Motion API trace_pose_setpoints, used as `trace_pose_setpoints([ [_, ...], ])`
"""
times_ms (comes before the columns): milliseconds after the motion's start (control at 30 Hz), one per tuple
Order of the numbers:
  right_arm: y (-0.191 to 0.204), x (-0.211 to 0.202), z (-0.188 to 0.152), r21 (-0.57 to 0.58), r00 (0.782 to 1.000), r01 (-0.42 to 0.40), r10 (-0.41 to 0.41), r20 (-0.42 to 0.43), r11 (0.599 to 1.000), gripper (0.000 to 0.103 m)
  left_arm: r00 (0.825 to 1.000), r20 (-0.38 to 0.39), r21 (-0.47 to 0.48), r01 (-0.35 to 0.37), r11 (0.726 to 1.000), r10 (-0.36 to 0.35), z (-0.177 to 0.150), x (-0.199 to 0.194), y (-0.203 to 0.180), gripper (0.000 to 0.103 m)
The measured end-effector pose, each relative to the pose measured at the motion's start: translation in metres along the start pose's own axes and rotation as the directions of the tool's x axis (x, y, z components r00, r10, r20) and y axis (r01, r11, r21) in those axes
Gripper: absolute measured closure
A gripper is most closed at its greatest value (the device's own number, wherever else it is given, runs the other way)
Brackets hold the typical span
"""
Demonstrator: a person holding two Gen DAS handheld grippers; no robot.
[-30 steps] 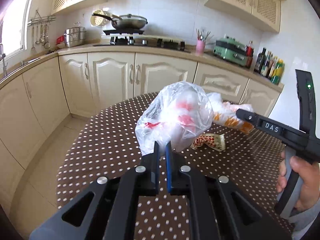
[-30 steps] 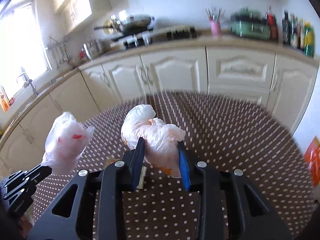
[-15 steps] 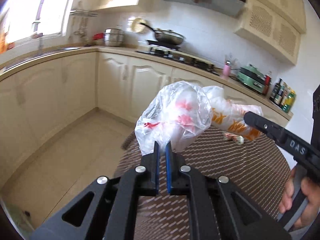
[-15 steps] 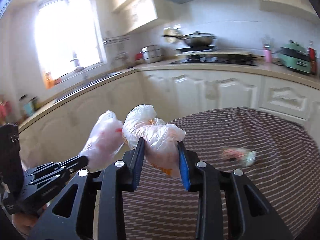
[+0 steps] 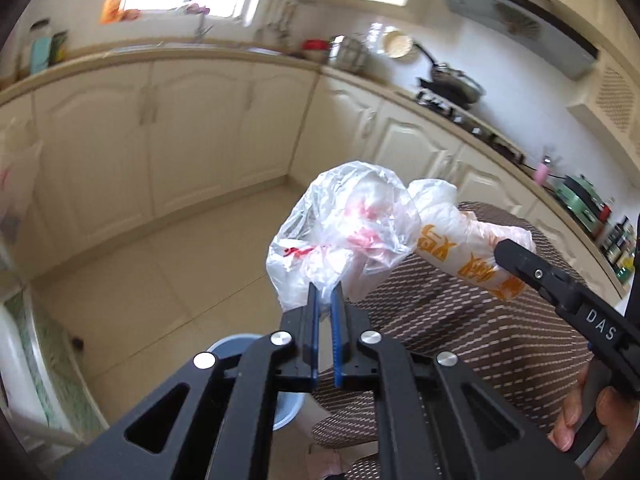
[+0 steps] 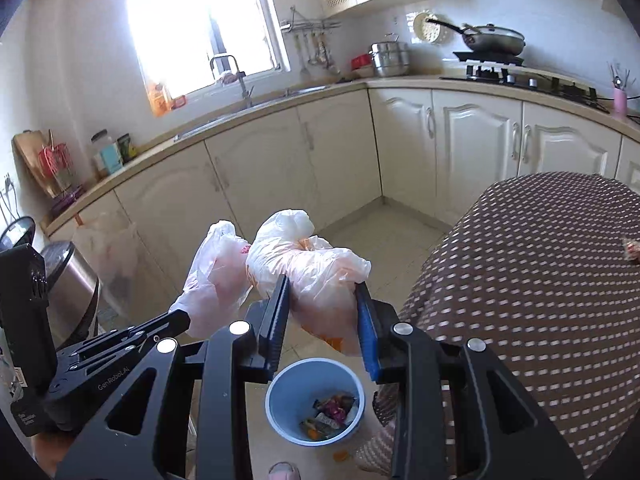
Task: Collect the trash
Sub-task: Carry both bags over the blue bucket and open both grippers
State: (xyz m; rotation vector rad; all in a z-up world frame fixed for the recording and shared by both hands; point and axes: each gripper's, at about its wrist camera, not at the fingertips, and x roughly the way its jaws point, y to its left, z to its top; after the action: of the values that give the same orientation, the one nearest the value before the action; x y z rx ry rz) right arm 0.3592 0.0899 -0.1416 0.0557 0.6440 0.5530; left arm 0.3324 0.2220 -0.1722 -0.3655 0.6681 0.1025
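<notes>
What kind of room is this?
A home kitchen, most likely: a gas stove with a pan, a sink tap under the window, and cream cabinets along the walls.

I see cream cabinets [image 6: 476, 148] under a counter, a wok [image 6: 494, 38] on the stove [image 6: 520, 78], a steel pot [image 6: 390, 58], a faucet [image 6: 230, 70] below the window [image 6: 196, 20], and a pink cup [image 6: 620, 100].

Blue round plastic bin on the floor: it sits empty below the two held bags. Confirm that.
Not empty. The right wrist view shows the blue round plastic bin already holding crumpled wrappers; it does sit on the floor below the bags.
</notes>
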Motion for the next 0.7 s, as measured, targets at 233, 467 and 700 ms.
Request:
trace_pose_setpoints([
  [233,0.012,0.036,-0.015,-0.009,0.999,0.009,-0.009,-0.037,1.000,0.073,0.996,-0.069,-0.041,-0.055,0.998,0.052,-0.015,0.032,0.039,0.098],
  [467,0.010,0.060,-0.023,-0.016,0.998,0.005,-0.006,-0.057,1.000,0.073,0.989,-0.131,-0.049,-0.073,0.996,0.066,-0.024,0.075,0.051,0.098],
  [700,0.006,0.077,-0.027,-0.008,0.997,0.006,-0.007,-0.077,1.000,0.073,0.990,-0.116,-0.041,-0.085,0.996,0.080,-0.020,0.098,0.044,0.064],
])
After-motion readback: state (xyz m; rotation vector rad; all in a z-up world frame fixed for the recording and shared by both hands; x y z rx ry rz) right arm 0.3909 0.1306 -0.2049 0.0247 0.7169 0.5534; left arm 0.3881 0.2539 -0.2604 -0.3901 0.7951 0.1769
